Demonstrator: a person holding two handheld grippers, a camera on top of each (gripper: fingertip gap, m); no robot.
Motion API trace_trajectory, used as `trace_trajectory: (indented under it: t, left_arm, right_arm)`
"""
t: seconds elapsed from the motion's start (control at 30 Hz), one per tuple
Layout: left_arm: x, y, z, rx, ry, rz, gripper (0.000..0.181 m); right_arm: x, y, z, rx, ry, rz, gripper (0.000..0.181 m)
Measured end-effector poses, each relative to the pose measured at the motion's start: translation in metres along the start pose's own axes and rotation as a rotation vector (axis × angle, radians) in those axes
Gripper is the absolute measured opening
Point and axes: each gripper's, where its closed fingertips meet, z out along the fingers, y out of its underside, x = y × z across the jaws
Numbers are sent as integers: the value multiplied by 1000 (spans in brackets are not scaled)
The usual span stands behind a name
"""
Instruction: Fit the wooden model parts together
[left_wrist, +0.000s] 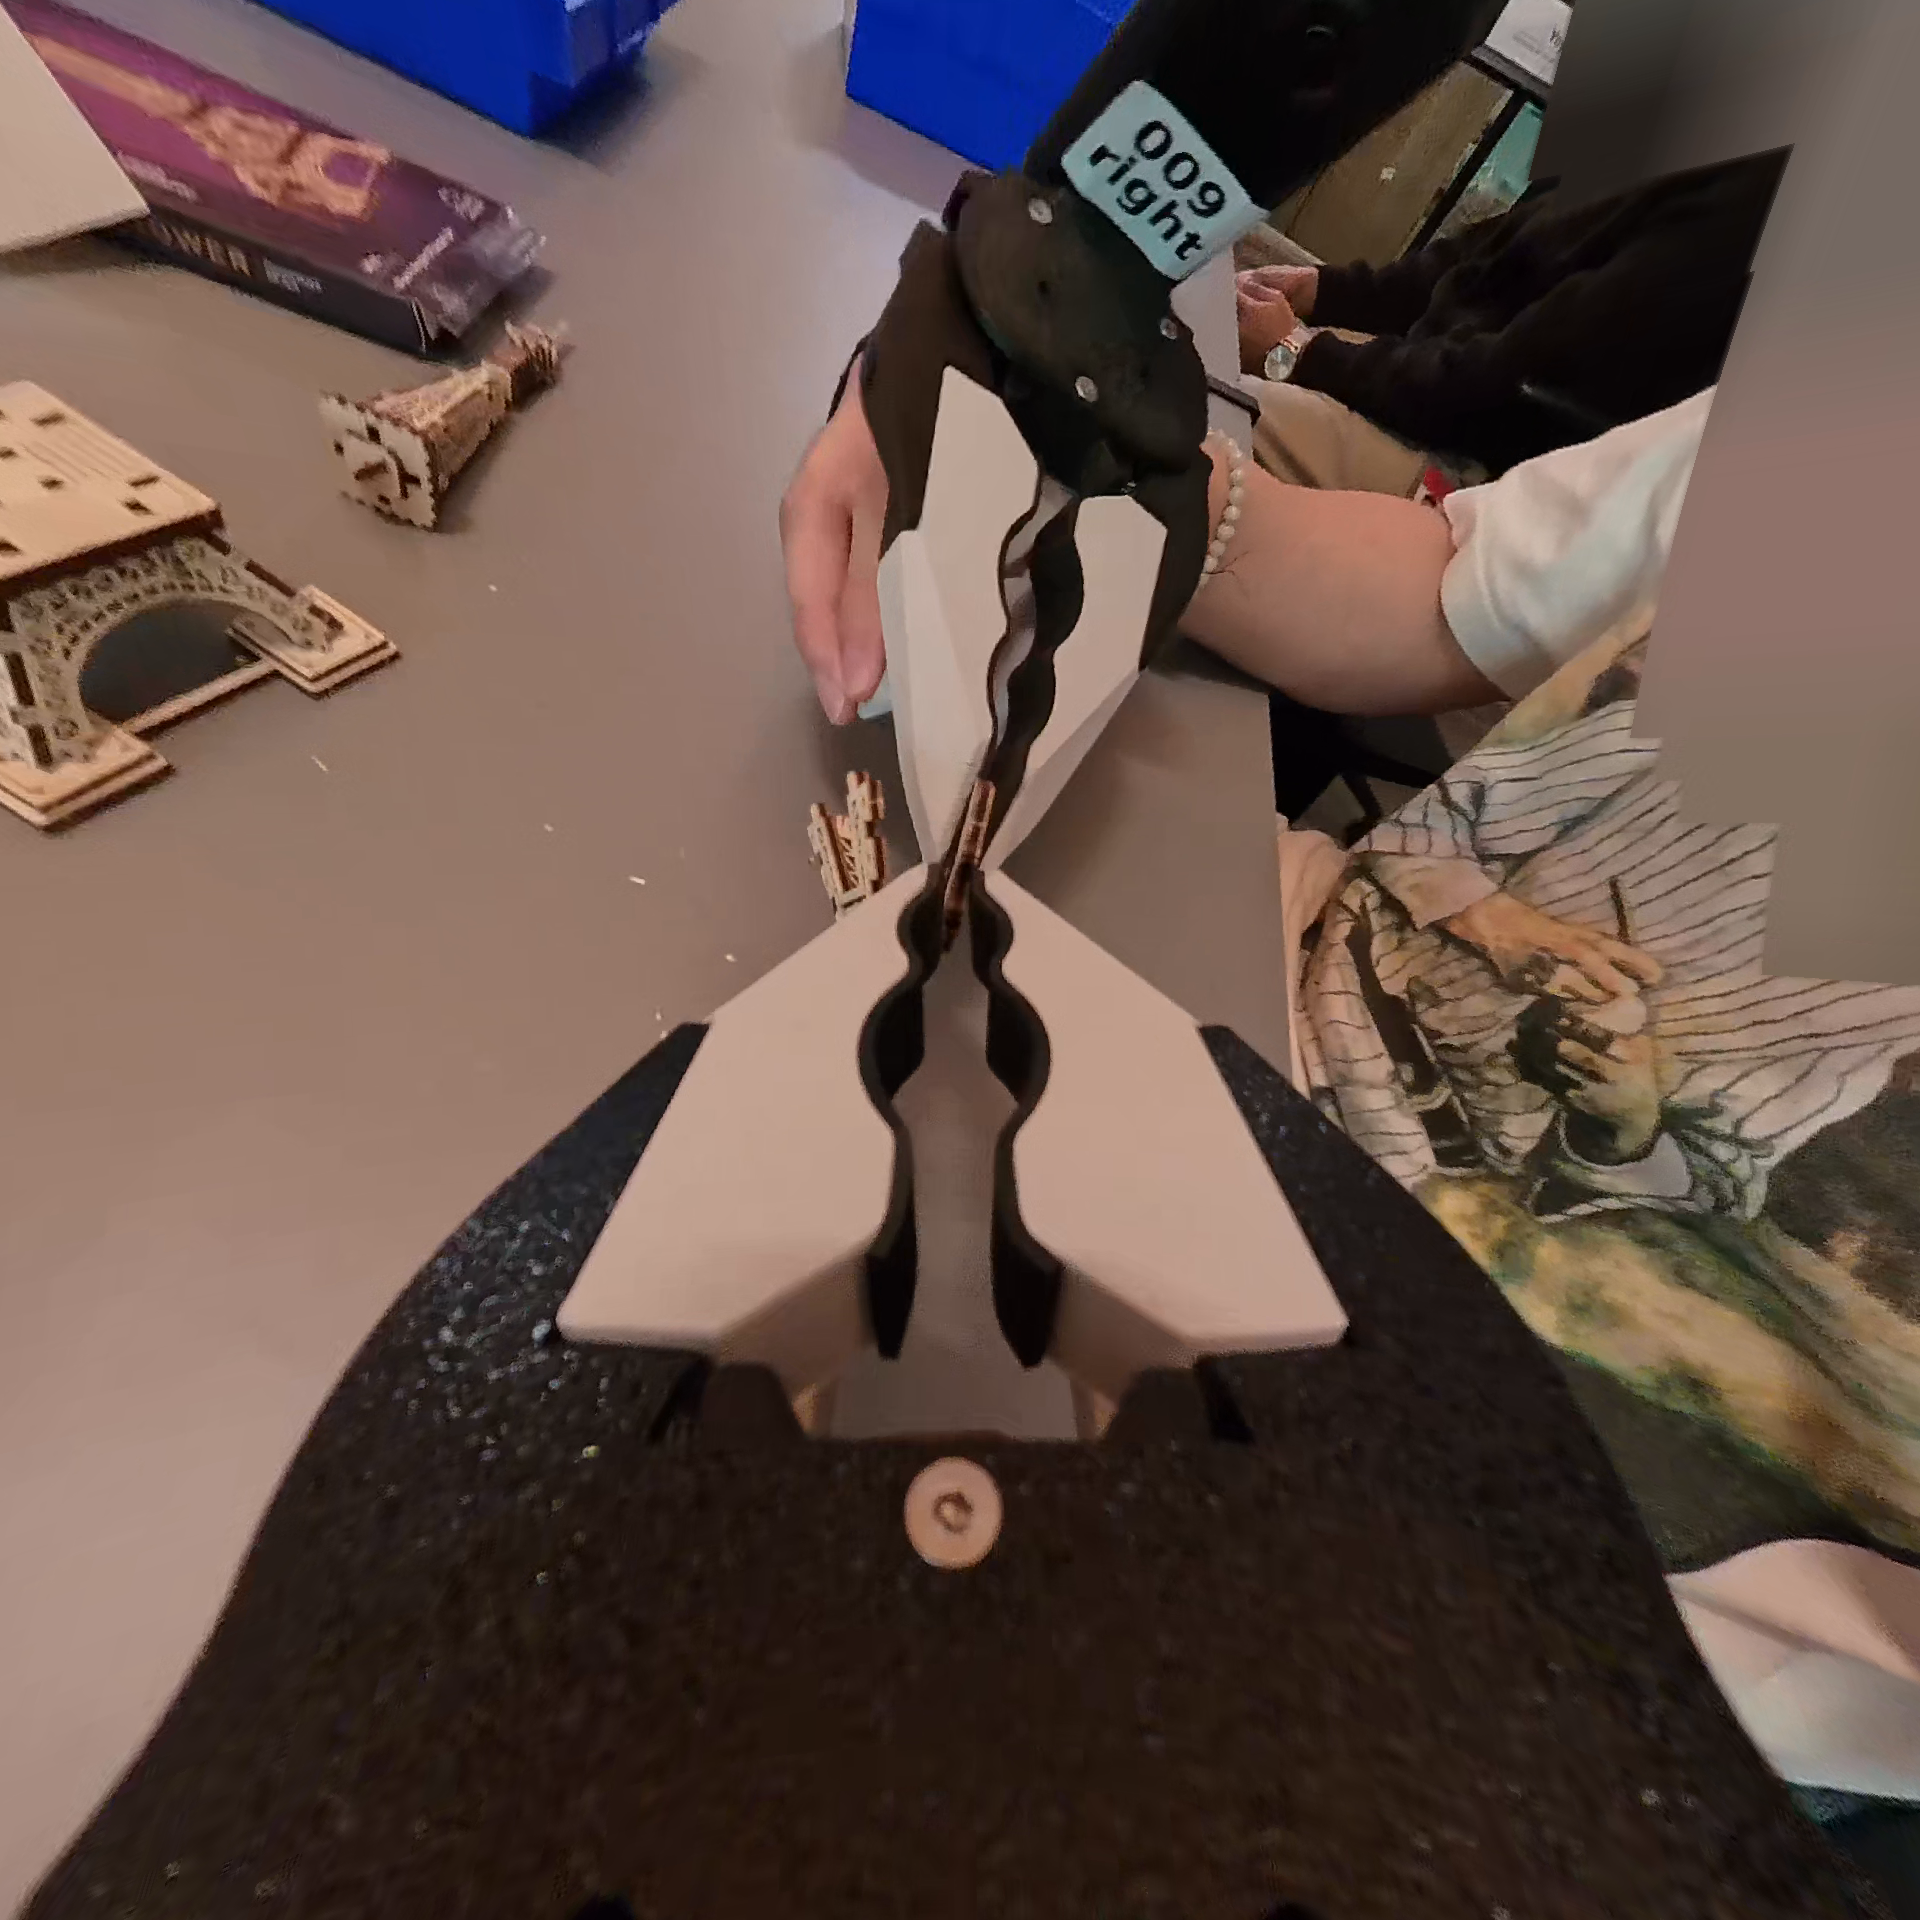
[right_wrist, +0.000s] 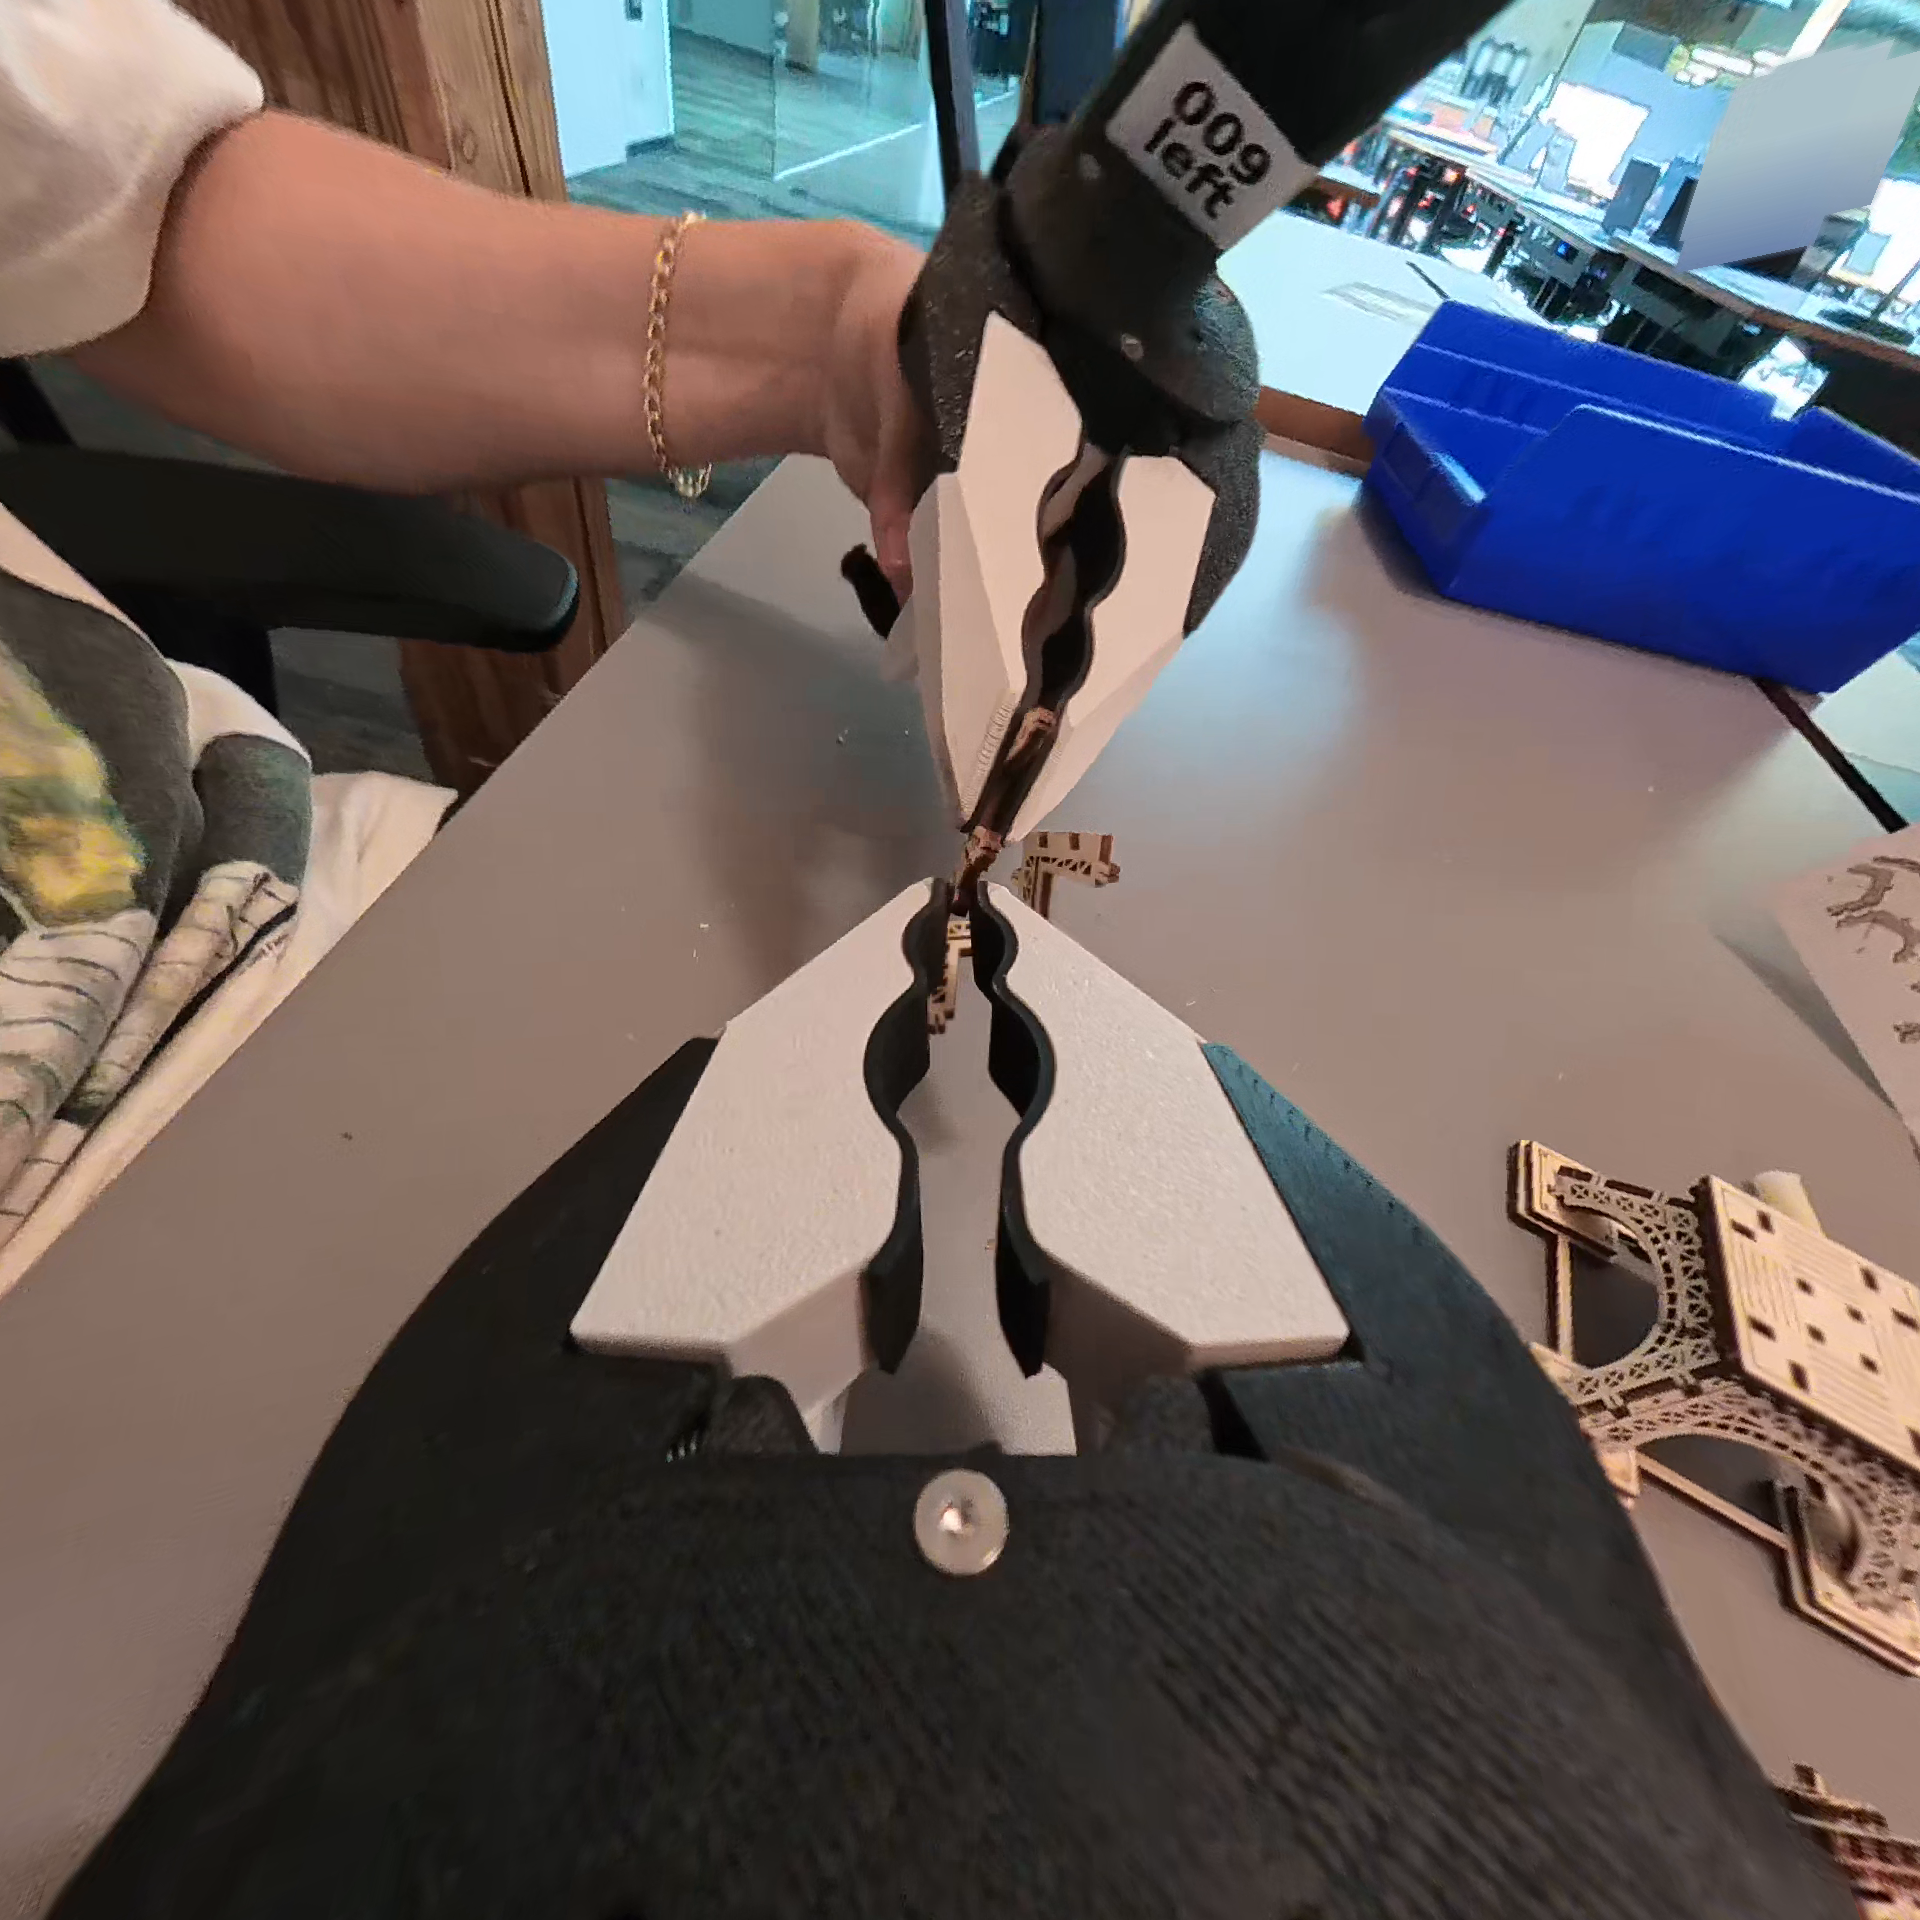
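Left wrist view has the left claw (left_wrist: 954, 896) nearly closed at the tips, pinching the near end of a thin wooden model part (left_wrist: 968, 854). Straight ahead, the right claw (left_wrist: 971, 821) comes in tip-to-tip and pinches the same part from the far end, so the piece bridges the two above the grey table (left_wrist: 436, 987). Just left of the tips, another small wooden piece (left_wrist: 850, 854) lies on the table. Further left sits the arched tower base (left_wrist: 125, 613), with the tower spire (left_wrist: 436, 426) lying on its side beyond it, next to a purple box (left_wrist: 281, 197). Right wrist view shows the same pinch from the other side, with blue bins (right_wrist: 1621, 499) off to the right.
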Motion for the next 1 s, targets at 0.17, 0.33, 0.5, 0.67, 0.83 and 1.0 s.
trace_trajectory:
  t: [0.17, 0.33, 0.5, 0.67, 0.83, 1.0]
  left_arm:
    - [5, 1, -2, -9, 90, -143, 3]
    - [8, 7, -2, -52, 149, -214, 4]
    - [1, 10, -2, -42, 115, -225, 1]
    - [-7, 7, -1, -11, 7, -114, 0]
    - [-11, 1, 0, 5, -93, 55, 0]
    - [-12, -5, 2, 6, -152, 171, 0]
  right_arm:
    - [-5, -3, 1, 12, -3, -89, 2]
    - [-9, -2, 4, -15, 9, -224, 3]
    - [-1, 8, 8, -71, 63, -221, 5]
    - [7, 11, 7, -65, 75, -62, 5]
    - [12, 3, 2, -11, 51, 134, 9]
    - [18, -3, -4, 44, 60, 206, 3]
